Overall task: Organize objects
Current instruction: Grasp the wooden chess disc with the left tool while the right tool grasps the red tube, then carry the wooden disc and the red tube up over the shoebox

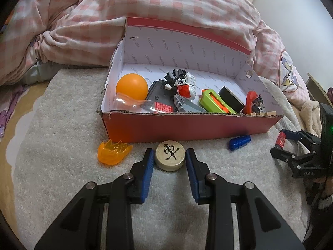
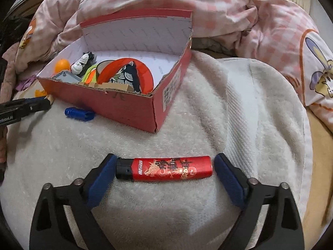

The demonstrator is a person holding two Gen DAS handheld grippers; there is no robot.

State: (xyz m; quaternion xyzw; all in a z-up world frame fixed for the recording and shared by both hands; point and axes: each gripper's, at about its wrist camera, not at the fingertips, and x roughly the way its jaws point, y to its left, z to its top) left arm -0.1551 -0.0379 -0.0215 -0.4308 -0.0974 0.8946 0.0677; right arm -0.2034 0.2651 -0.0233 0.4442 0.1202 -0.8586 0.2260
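Note:
A round wooden chess piece (image 1: 169, 158) with a black character lies on the white towel (image 1: 62, 125), just in front of the red shoe box (image 1: 187, 125). My left gripper (image 1: 169, 151) is shut on it, a blue pad pressing each side. A red lighter (image 2: 166, 168) with a gold dragon lies crosswise on the towel (image 2: 229, 104) between the wide jaws of my right gripper (image 2: 165, 157). The left pad is at its black cap and a small gap shows at the right pad. The left wrist view shows the right gripper (image 1: 284, 143) and lighter (image 1: 281, 139) at far right.
The box (image 2: 116, 108) holds an orange ball (image 1: 132, 86), a toy robot (image 1: 181, 81), a green-orange piece (image 1: 214, 100), black tape (image 1: 231, 98) and a red hoop (image 2: 124, 70). On the towel lie a blue cylinder (image 1: 239, 142) and an orange flame piece (image 1: 113, 153). A pink checked quilt (image 1: 145, 4) is heaped behind.

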